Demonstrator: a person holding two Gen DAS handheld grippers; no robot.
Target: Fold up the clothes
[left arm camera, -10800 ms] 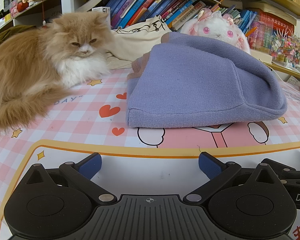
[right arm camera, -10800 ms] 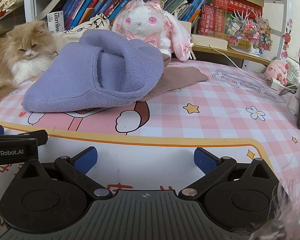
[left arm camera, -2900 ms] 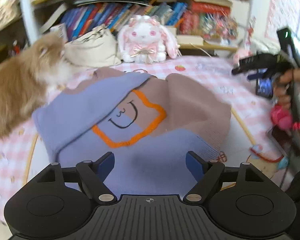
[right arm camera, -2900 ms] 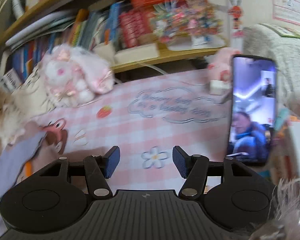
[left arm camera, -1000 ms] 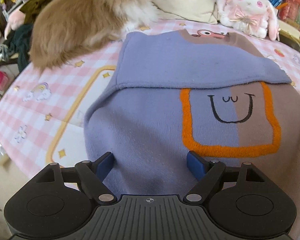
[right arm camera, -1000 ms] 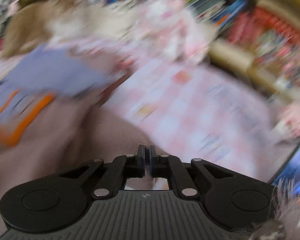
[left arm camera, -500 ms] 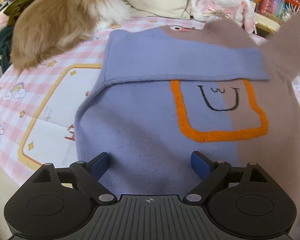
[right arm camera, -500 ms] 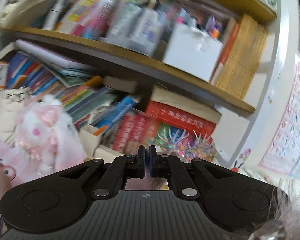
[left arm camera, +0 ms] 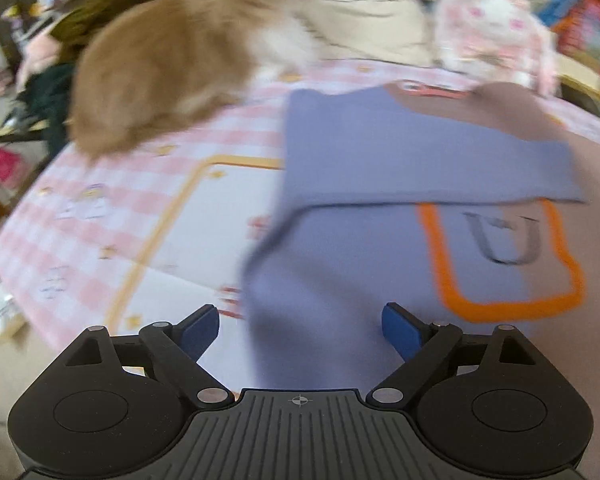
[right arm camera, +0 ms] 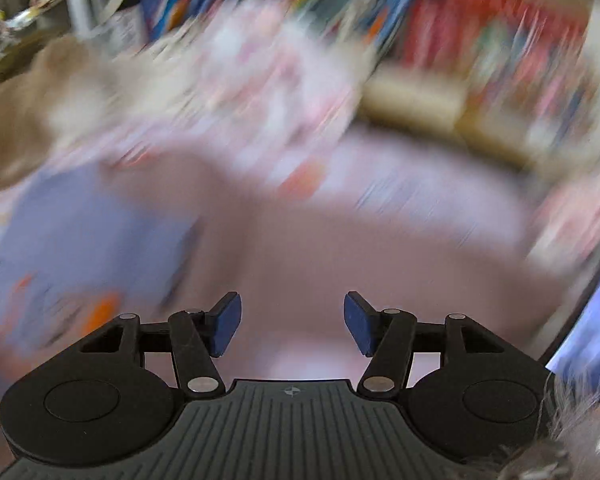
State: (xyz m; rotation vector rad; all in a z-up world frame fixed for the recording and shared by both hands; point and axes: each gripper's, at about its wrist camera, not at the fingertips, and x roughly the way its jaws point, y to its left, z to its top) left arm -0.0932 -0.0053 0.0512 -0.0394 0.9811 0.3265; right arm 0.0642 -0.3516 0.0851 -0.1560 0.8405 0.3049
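Observation:
A lavender and brown sweater with an orange-outlined patch lies on the pink checked table cover, one sleeve folded across its chest. My left gripper is open and empty, just above the sweater's near left corner. In the blurred right wrist view the sweater fills the middle, brown part ahead and lavender part at left. My right gripper is open and empty above the brown part.
A ginger cat lies on the table cover at the far left, close to the sweater. A cream bag and a pink plush rabbit sit behind. Bookshelves line the back. A phone screen stands at right.
My right gripper has opened and let go of the brown sleeve, and swung down from the shelves towards the sweater. My left gripper shifted left over the sweater's corner.

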